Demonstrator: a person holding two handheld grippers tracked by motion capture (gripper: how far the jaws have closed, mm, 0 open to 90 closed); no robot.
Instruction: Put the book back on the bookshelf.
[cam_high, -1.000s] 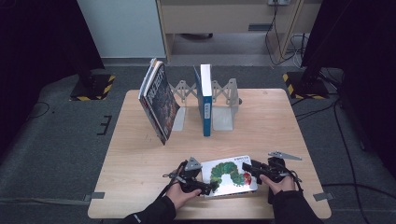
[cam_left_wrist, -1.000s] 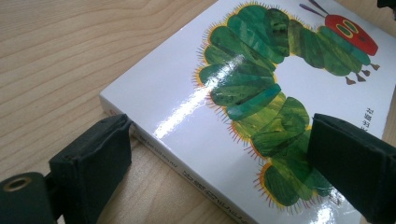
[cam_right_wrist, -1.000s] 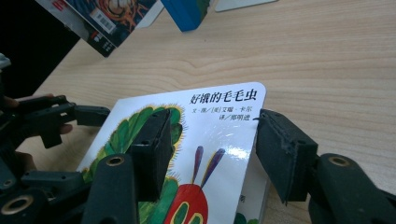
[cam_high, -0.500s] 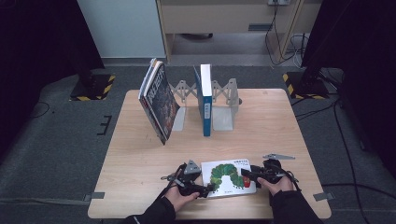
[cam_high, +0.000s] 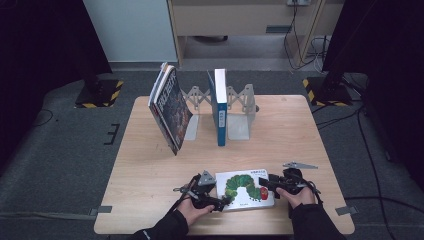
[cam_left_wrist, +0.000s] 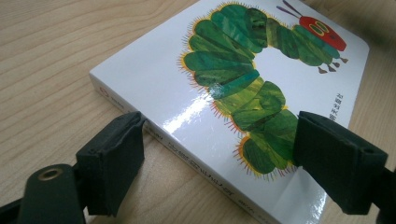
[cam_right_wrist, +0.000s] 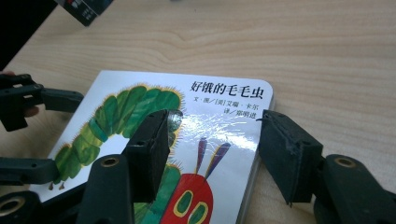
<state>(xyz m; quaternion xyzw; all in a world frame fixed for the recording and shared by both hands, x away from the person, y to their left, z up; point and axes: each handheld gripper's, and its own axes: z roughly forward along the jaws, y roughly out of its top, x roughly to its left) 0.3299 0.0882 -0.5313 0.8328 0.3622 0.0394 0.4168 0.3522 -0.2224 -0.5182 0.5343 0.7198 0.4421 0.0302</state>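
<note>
- Picture book lies flat at the table's near edge, well in front of the book rack.
- Left gripper: jaws have just been opening; they straddle the book's spine corner, pads not pressing.
- Right gripper: half open, straddling the opposite edge, no grip.
- Step judged: pre-grasp. Next: close on an edge, lift, stand the book upright.

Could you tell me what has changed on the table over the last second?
Little has changed. The left gripper has edged in at the caterpillar book; its jaws narrowed, then reopened slightly, straddling the book's corner without pressing. The right gripper stays at the opposite corner, jaws apart. The book lies flat as before, and the bookend books are unmoved.
</note>
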